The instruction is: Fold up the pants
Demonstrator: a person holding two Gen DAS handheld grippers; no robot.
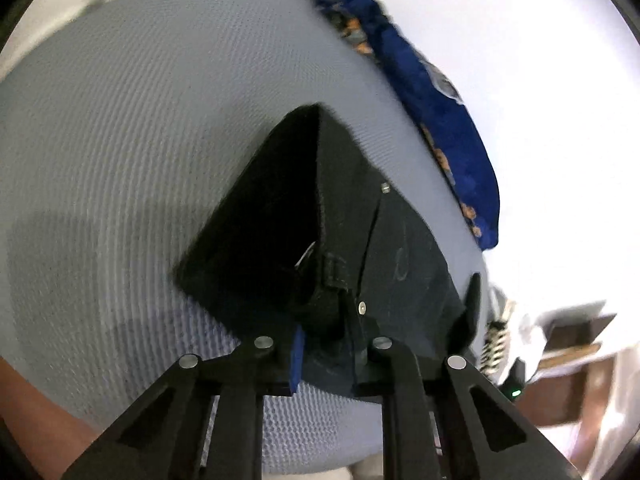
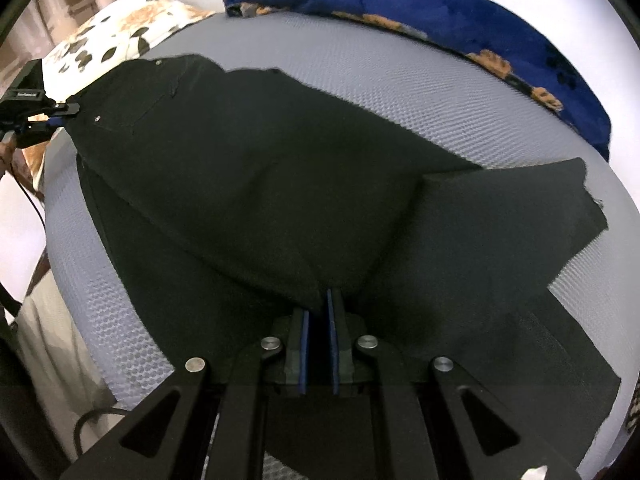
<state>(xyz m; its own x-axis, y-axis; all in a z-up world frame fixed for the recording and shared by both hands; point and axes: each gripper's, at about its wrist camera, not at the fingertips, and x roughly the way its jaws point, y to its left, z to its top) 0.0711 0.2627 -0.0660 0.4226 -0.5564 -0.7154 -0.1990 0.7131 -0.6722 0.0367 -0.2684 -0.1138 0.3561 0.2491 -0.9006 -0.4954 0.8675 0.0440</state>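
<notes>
Left view only: waistband corner of black pants with belt loop and rivets, pinched in left gripper. Right view only: whole garment spread flat over textured grey mattress, right gripper clamped on a fold; blue fleece blanket behind.

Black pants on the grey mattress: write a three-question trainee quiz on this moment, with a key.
1. True or false: the right gripper is shut on the black pants.
2. Which part of the pants does the left gripper hold? A) a leg hem B) the waistband end C) nothing
3. Fill in: along the far edge of the grey mattress lies a ____ blanket with orange patches.

Key: 1 true; 2 B; 3 blue
</notes>
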